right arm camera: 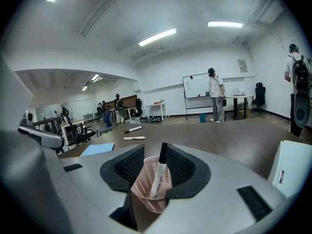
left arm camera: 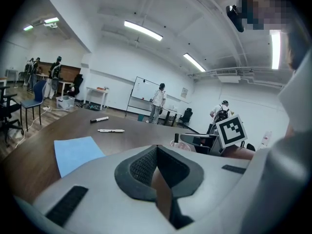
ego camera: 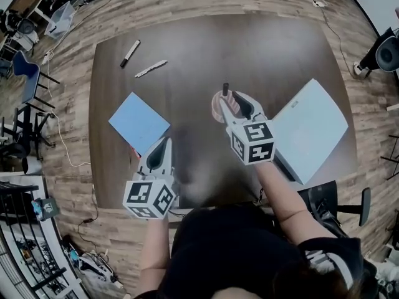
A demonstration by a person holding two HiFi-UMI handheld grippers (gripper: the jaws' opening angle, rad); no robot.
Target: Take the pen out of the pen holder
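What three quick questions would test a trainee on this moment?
1. True or false: the pen stands inside the pen holder.
2. The right claw has its jaws: A shut tight; B apart, with the pen holder showing between them; C out of sight.
3. How many markers lie loose on the table, far from the person?
Key: 1 true; 2 B; 3 two.
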